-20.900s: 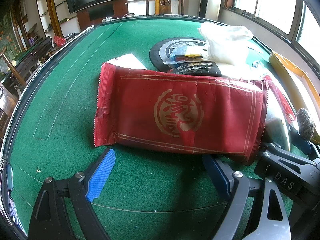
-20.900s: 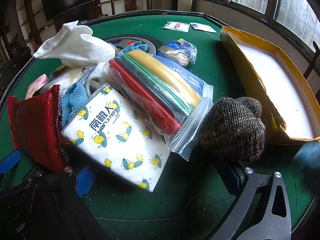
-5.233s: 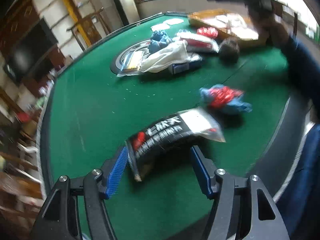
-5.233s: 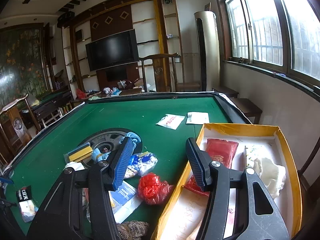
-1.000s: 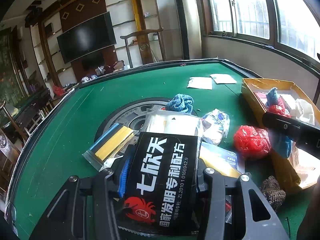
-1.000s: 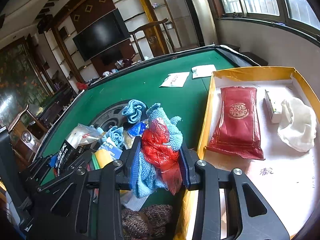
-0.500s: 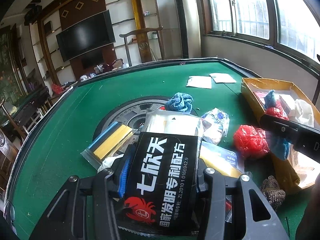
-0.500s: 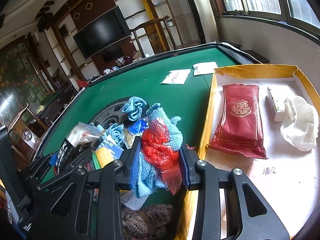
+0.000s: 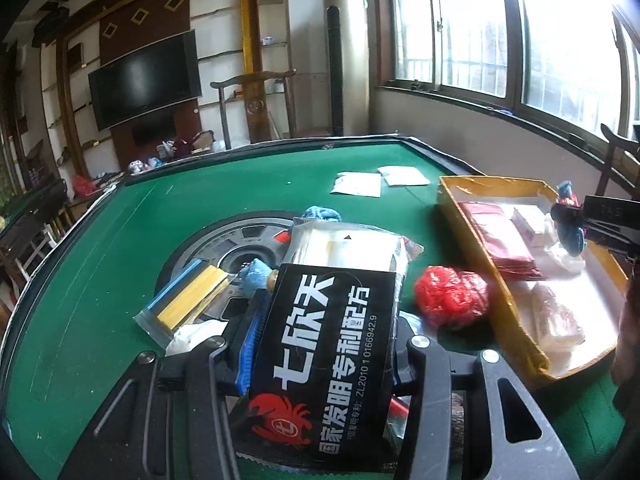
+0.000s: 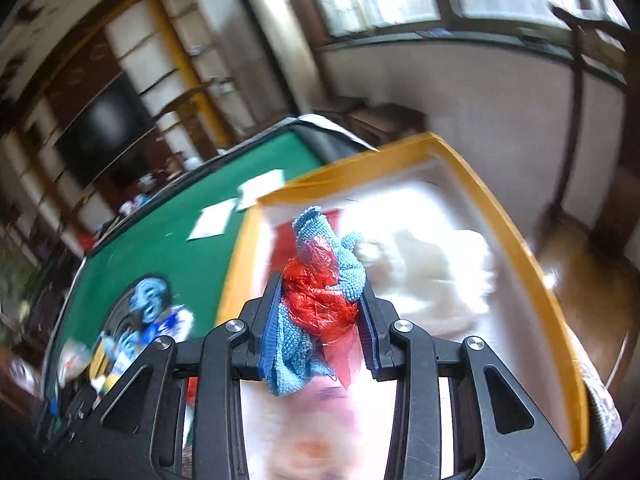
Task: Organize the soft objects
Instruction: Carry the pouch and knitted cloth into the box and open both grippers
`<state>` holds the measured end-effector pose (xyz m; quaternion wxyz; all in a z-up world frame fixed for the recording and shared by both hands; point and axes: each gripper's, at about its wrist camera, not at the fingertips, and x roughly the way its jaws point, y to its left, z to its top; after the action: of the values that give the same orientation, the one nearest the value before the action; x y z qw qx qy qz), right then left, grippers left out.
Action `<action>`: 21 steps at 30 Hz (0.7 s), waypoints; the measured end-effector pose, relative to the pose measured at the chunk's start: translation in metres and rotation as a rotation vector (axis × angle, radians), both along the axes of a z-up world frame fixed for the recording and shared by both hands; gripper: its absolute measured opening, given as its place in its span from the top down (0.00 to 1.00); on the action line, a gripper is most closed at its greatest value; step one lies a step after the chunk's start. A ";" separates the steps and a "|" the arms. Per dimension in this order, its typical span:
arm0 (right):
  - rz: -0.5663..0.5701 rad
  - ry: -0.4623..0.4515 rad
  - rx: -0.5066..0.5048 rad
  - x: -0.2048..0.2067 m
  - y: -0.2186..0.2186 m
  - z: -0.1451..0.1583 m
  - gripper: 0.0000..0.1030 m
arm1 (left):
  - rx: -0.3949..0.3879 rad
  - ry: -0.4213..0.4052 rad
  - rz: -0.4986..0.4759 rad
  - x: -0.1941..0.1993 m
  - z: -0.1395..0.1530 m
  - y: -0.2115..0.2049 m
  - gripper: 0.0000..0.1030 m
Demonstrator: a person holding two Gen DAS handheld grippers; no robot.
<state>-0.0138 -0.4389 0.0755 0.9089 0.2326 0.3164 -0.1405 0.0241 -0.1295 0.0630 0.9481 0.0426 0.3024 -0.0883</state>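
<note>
A: Where's the bundle of blue terry cloth and red crinkled plastic [image 10: 320,284]?

B: Centre of the right wrist view, clamped between the blue pads of the right claw [image 10: 320,320], its tail hanging below them. Behind it, blurred, the yellow-rimmed white cardboard tray [image 10: 516,240] fills the right half of the frame.

A: And the left claw [image 9: 324,344]?

B: Low in the centre of its frame, gripping the black glossy packet with white lettering and a red crab logo [image 9: 320,360], angled down over the green felt counter [image 9: 120,248].

A: Can it see the other claw?

B: Yes, at the right edge, over the tray, bundle in its grip. A red crumpled bag [image 9: 452,300] lies on the felt just left of the tray.
</note>
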 end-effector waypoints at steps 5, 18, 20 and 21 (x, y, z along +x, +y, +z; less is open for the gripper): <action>-0.074 0.021 0.078 -0.014 -0.042 -0.002 0.67 | -0.015 0.033 -0.055 -0.007 0.008 -0.022 0.53; -0.087 0.138 0.109 -0.018 -0.072 -0.017 0.67 | -0.059 0.200 -0.315 -0.005 0.021 -0.164 0.52; -0.086 0.149 0.098 -0.018 -0.072 -0.017 0.67 | -0.063 0.241 -0.321 0.001 0.010 -0.181 0.52; -0.085 0.154 0.097 -0.017 -0.071 -0.018 0.66 | -0.056 0.255 -0.318 0.003 0.003 -0.187 0.52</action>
<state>-0.0310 -0.5100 0.0578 0.8628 0.2780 0.3815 -0.1811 0.0268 -0.3162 0.0659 0.8771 0.0521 0.4067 -0.2500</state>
